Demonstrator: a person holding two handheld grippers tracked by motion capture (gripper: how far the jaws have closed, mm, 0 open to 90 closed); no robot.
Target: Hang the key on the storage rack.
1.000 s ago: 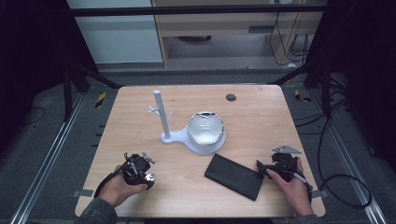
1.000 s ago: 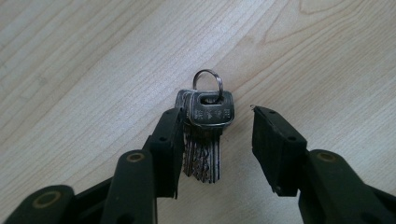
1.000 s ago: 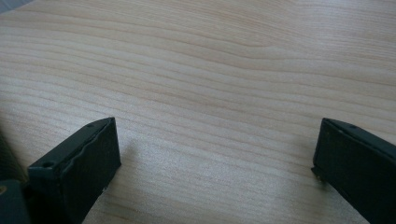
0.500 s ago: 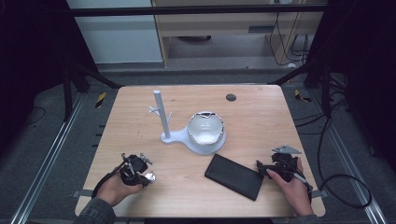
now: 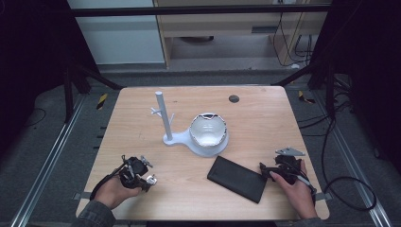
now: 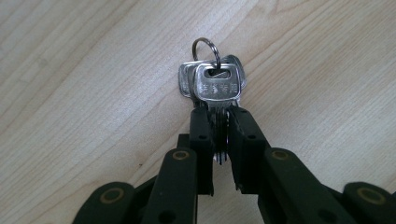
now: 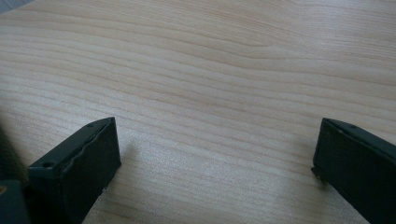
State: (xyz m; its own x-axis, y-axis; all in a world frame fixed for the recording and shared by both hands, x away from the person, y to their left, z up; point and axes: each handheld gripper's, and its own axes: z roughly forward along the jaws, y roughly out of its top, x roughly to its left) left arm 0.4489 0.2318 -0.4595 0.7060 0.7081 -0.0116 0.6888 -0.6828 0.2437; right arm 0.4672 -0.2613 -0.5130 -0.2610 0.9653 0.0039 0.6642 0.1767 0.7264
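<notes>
While the left gripper [image 6: 219,126] sits at the near left of the table [image 5: 265,109], its jaws have just been closing and now pinch the blades of a bunch of keys [image 6: 212,84], heads and ring [image 6: 206,46] sticking out beyond. Light, hard, slick metal; the bunch would likely swing loosely. Gripping the stacked blades looks soundest. The right gripper [image 7: 215,158], near right, gapes wide, empty, beside a black case [image 5: 238,178].

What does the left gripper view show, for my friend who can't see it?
The left gripper pinches a bunch of silver keys by their blades. The keys hang on a small ring over a pale wooden table.
</notes>
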